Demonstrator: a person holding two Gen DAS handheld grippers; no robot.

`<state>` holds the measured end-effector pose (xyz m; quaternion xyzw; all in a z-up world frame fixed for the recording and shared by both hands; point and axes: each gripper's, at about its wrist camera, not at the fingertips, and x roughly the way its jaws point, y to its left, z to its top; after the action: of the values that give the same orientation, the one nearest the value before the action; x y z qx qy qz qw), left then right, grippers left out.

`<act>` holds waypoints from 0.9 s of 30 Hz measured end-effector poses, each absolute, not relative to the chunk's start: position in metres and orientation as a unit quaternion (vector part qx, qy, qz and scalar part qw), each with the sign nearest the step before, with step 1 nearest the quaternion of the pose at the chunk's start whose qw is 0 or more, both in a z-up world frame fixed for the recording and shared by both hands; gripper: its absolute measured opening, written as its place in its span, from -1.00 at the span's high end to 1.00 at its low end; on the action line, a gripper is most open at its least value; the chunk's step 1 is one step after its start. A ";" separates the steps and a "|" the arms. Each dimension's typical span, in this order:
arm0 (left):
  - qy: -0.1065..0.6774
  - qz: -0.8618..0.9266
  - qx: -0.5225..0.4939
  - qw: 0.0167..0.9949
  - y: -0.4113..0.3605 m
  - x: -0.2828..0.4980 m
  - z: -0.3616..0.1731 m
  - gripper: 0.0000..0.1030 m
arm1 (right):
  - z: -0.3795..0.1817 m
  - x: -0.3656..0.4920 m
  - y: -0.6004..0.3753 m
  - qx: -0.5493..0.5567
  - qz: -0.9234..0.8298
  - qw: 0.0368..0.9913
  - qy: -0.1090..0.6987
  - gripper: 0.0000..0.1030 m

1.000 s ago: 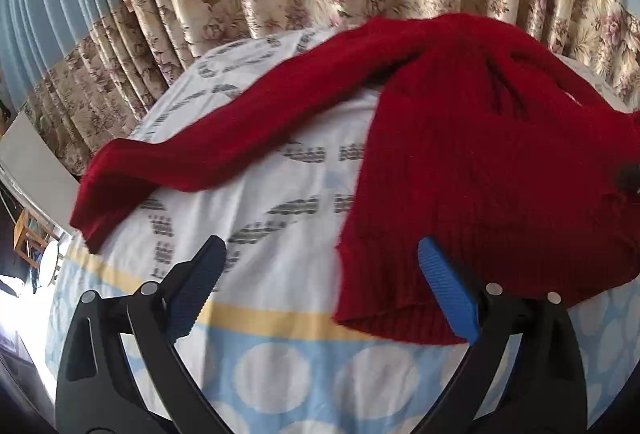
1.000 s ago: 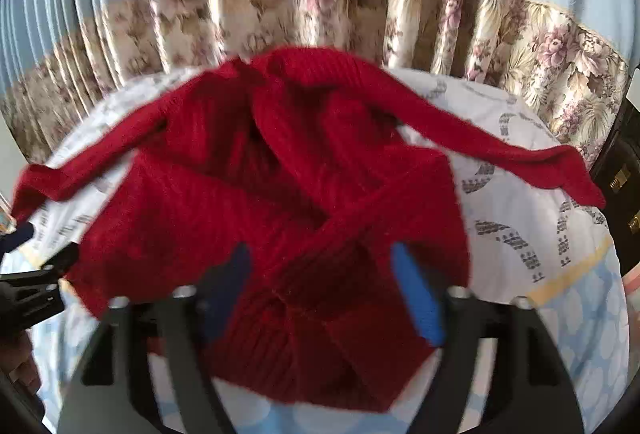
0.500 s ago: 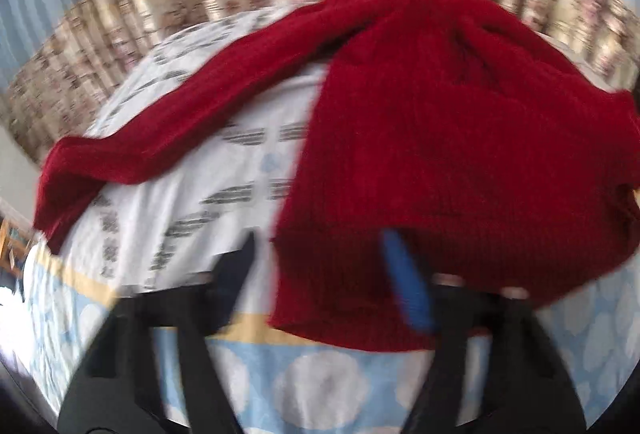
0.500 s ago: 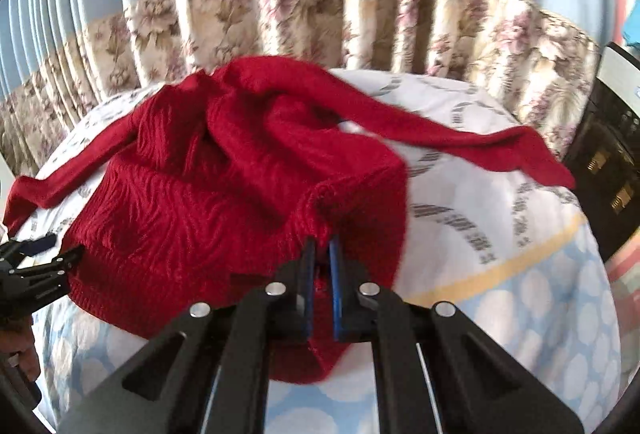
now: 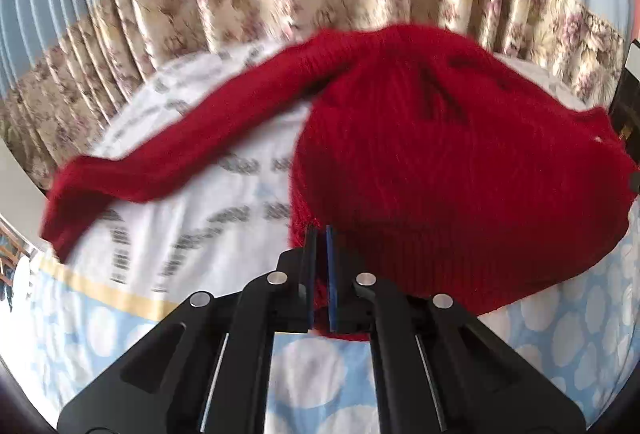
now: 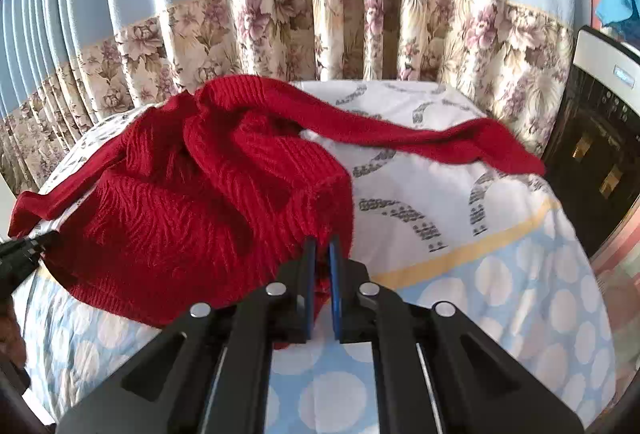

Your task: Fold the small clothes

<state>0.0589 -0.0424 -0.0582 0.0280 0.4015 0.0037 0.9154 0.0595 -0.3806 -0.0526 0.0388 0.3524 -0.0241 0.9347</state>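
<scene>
Red knit sweater (image 6: 192, 202) lies bunched on the bedsheet (image 6: 460, 234), sleeves spread apart. Left gripper (image 5: 319, 234) pinches its hem; right gripper (image 6: 322, 246) likewise clamps the hem's opposite corner.

No writing can be read anywhere; the grey marks printed on the bedsheet (image 6: 416, 218) are too blurred.
</scene>
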 end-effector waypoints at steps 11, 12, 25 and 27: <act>0.335 -0.006 -0.002 0.942 -0.015 -0.019 0.014 0.97 | -0.017 0.001 -0.403 0.054 0.011 0.948 0.312 0.91; 0.331 -0.003 -0.002 0.944 -0.016 -0.024 0.018 0.97 | -0.015 -0.005 -0.405 0.056 0.016 0.948 0.312 0.92; 0.379 0.069 -0.018 0.923 0.028 -0.066 -0.009 -0.25 | -0.023 -0.042 -0.439 0.071 0.047 0.938 0.336 -0.40; 0.368 0.072 -0.008 0.927 0.030 -0.054 -0.003 -0.28 | -0.017 -0.025 -0.446 0.065 0.031 0.941 0.329 -0.40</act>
<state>-0.0542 0.0298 -0.0034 -0.0076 0.3684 0.0721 0.9268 -0.0253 -0.4463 -0.0174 0.0650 0.3293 0.0309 0.9415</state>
